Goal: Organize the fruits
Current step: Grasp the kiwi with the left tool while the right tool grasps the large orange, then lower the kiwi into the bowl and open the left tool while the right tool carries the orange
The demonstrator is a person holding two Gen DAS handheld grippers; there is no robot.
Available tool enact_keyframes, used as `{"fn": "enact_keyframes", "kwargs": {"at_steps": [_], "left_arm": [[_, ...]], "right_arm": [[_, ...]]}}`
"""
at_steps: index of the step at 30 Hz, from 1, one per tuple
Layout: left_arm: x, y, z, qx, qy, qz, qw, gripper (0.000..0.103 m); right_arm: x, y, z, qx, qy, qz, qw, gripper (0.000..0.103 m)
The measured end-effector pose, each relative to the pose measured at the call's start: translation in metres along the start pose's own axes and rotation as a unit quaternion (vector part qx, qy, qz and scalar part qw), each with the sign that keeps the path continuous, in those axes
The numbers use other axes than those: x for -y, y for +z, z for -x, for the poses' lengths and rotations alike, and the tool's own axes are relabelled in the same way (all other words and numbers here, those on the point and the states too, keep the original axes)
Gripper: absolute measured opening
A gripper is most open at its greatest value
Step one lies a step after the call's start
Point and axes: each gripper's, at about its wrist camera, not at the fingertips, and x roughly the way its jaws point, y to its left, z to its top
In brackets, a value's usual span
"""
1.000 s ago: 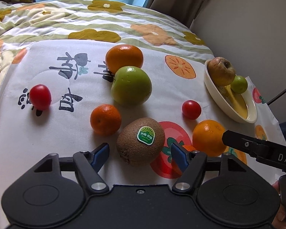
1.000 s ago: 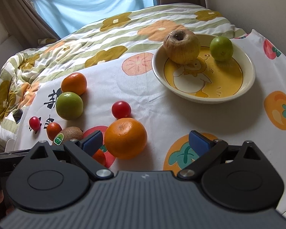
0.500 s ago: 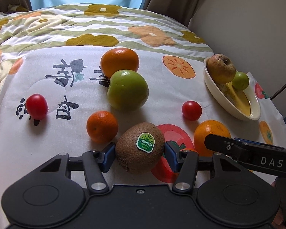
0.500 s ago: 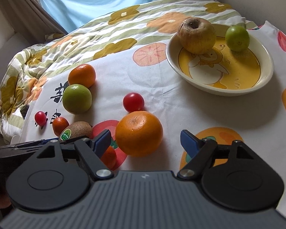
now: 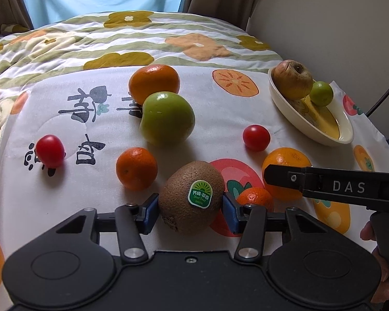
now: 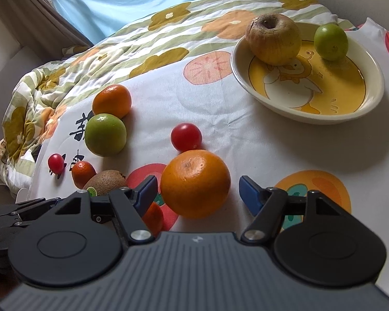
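My left gripper (image 5: 190, 211) is shut on a brown kiwi (image 5: 192, 195) with a green sticker, both blue pads touching its sides; the kiwi also shows in the right wrist view (image 6: 105, 182). My right gripper (image 6: 198, 191) is open, its fingers on either side of a large orange (image 6: 195, 184), apart from it. A cream bowl (image 6: 370, 98) with a yellow duck picture holds a brownish apple (image 6: 273, 39) and a small green fruit (image 6: 330, 41). The bowl also shows at the right in the left wrist view (image 5: 293, 115).
On the fruit-print cloth lie a green apple (image 5: 167, 118), an orange (image 5: 154, 80) behind it, a small mandarin (image 5: 137, 168), two cherry tomatoes (image 5: 50, 150) (image 5: 256, 138), and another mandarin (image 5: 255, 197) by the left gripper. A flowered quilt (image 5: 116, 39) lies beyond.
The left gripper closed on the kiwi and has lifted or tilted it slightly. The right gripper moved forward so that its open fingers straddle the large orange.
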Motion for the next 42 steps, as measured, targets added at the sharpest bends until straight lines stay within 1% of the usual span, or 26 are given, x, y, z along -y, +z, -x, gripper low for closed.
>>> {"fn": "enact_keyframes", "kwargs": {"at_steps": [2,10,16,21,27,32,37,42], "left_arm": [[-0.001,0.000,0.001,0.000,-0.002,0.004,1.0000,0.055],[-0.005,-0.003,0.012,0.006,0.001,0.019,0.9998,0.055],[-0.006,0.001,0.032,0.026,0.005,0.033,0.9991,0.055],[0.003,0.011,0.052,0.051,0.010,0.037,0.9980,0.055],[0.031,0.027,0.074,0.078,0.014,0.032,0.9963,0.055],[0.065,0.038,0.080,0.093,0.010,0.022,0.9954,0.055],[0.100,0.048,0.075,0.101,0.003,0.016,0.9947,0.055],[0.134,0.058,0.057,0.102,-0.002,0.011,0.9947,0.055]], "right_arm": [[0.001,0.000,-0.001,-0.003,0.008,-0.001,1.000,0.074],[0.001,-0.002,0.002,0.000,0.011,0.003,1.000,0.073],[0.003,0.003,0.013,0.007,0.016,0.004,1.000,0.073],[0.009,0.013,0.031,0.020,0.021,0.007,1.000,0.073],[0.026,0.029,0.055,0.030,0.013,0.020,0.999,0.073],[0.052,0.042,0.081,0.046,0.006,0.025,0.999,0.073],[0.084,0.056,0.099,0.051,-0.003,0.029,0.998,0.073],[0.118,0.071,0.106,0.053,-0.008,0.033,0.998,0.073]]}}
